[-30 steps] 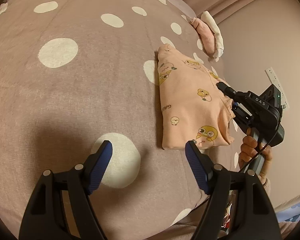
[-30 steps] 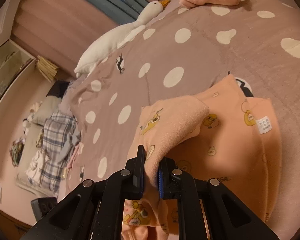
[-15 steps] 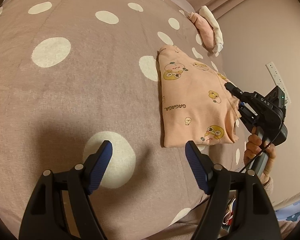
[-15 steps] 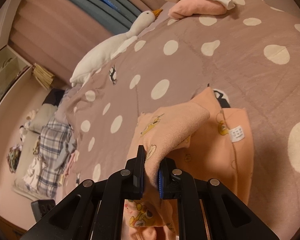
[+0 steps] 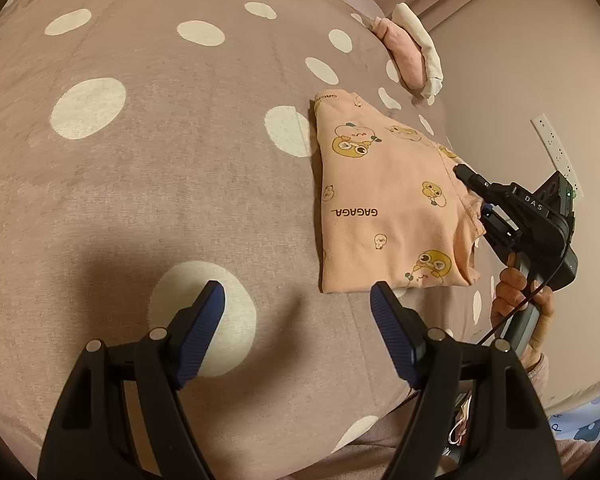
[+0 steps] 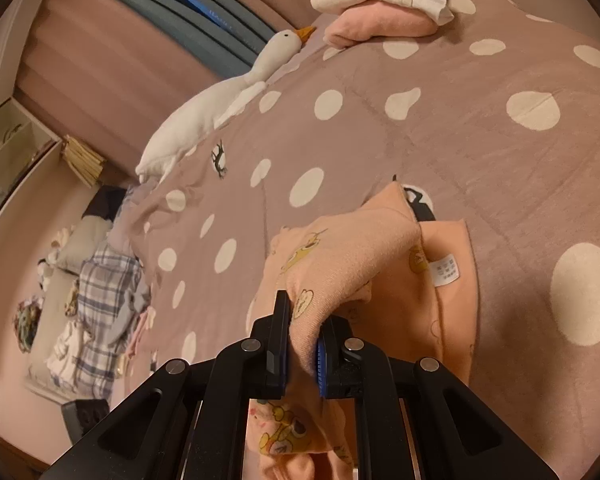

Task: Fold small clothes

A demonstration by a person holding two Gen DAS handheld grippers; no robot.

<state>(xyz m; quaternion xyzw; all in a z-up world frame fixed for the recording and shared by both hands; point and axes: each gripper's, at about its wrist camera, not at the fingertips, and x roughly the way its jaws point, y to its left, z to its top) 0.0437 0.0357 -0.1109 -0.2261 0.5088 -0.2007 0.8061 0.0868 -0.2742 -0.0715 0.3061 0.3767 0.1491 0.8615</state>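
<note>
Left wrist view takes in the whole peach garment (image 5: 384, 208): folded flat on the polka-dot bed cover (image 5: 140, 184), near the bed's right edge, "GAGAGA" print and duck cartoons facing up. Its long axis runs away from the camera toward the pink-and-white folded pile (image 5: 412, 56) farther up the bed.

Left claw (image 5: 296, 308) gapes wide, nothing between the blue pads, hanging over bare cover just short of the garment's near edge.

Right claw (image 5: 478, 200) comes in from the garment's right side, a person's hand (image 5: 520, 292) on its handle.

Right wrist view adds the grip itself: right claw (image 6: 303, 344) pinched narrow on a lifted fold of the peach garment (image 6: 340, 256), white care label (image 6: 444, 270) exposed beneath. Also only here: stuffed goose (image 6: 228, 100) by the curtains, plaid clothes (image 6: 100, 300) heaped beside the bed.

No containers visible.
</note>
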